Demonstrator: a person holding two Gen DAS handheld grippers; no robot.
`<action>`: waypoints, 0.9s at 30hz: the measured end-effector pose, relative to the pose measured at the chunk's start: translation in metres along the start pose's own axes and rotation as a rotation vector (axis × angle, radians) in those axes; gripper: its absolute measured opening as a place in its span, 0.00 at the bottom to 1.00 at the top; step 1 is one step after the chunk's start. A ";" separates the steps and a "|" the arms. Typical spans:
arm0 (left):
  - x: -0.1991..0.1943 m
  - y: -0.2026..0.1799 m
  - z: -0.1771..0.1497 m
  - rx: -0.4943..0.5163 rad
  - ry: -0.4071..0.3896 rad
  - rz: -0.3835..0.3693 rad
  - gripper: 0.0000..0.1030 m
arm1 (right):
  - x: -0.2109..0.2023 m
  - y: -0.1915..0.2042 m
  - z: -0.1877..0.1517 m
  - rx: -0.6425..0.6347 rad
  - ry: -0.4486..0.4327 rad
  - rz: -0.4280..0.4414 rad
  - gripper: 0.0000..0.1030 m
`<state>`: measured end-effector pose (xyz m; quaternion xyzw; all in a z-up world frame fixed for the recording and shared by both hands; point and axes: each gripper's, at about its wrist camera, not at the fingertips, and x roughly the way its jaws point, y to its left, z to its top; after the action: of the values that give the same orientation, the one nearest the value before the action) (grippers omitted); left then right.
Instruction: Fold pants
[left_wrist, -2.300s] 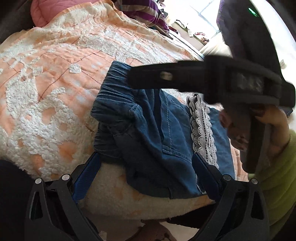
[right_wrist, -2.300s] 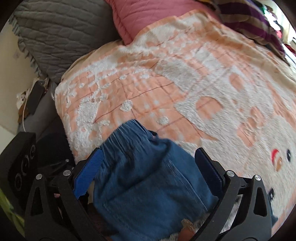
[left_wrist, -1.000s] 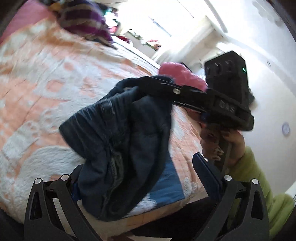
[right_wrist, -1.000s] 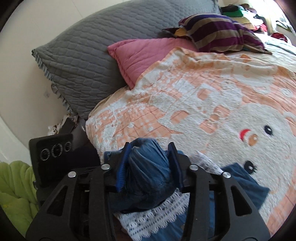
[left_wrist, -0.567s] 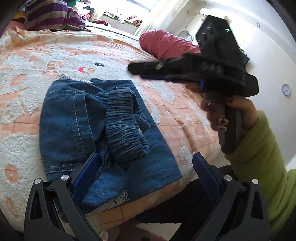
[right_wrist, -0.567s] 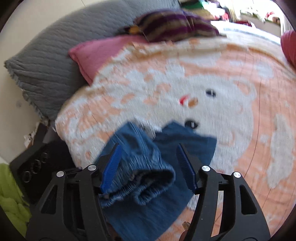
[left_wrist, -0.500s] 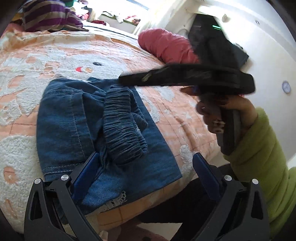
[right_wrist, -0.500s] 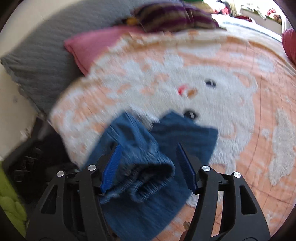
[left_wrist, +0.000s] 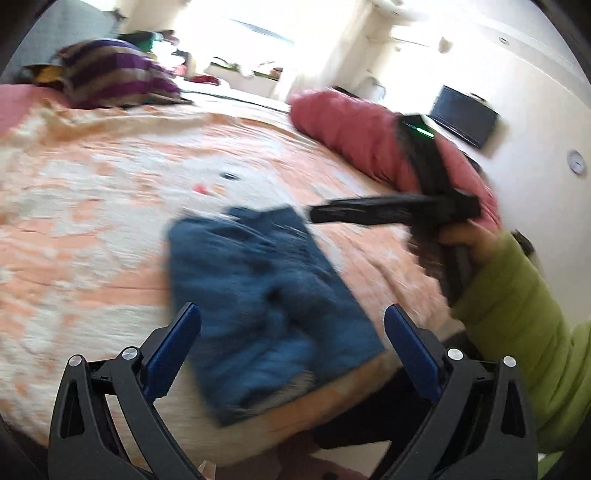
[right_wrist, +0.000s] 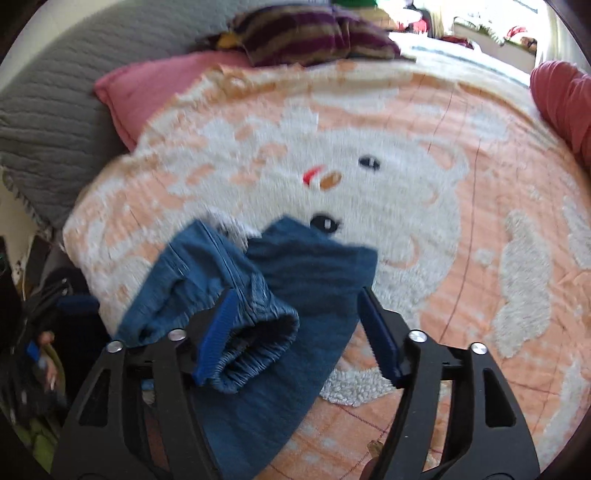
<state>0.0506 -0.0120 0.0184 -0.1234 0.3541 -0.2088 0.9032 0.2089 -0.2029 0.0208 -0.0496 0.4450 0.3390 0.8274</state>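
A: Quick pass. Where are the denim pants?

B: Lying folded on the near left part of the bed, on the peach-and-white fleece blanket, close to the near edge. The elastic waistband is bunched on top at the near side.

A: Jaws?

B: Left gripper has its jaws wide apart, empty, hovering above the pants. Right gripper also has jaws apart, nothing clamped; the waistband roll sits just under the left blue pad, contact unclear.

A: Handling?

B: Soft, light denim, limp, no stiffness, so it'll sag and unfold if lifted by one point. The ribbed gathered waistband is thickest, likely the best pinch spot; flat leg edges are thinner and should pinch fine too. Not slippery, not fragile.

A: Textures?

B: Denim is matte blue with stitched seams, and a bit of white lace trim peeks out at the far side. The blanket is fluffy, grippy pile, so cloth probably drags rather than slides. Left view is blurred.
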 end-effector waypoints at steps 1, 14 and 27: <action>-0.001 0.007 0.002 -0.014 -0.005 0.015 0.95 | -0.005 0.002 0.002 -0.004 -0.022 0.004 0.64; -0.007 0.023 0.040 -0.022 -0.002 0.179 0.96 | -0.078 0.001 -0.025 0.008 -0.263 0.001 0.85; 0.038 0.028 0.062 -0.020 0.102 0.206 0.96 | -0.084 0.060 -0.063 -0.215 -0.265 -0.003 0.86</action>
<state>0.1265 0.0001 0.0301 -0.0844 0.4126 -0.1173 0.8994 0.0972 -0.2242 0.0607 -0.0932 0.2932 0.3870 0.8693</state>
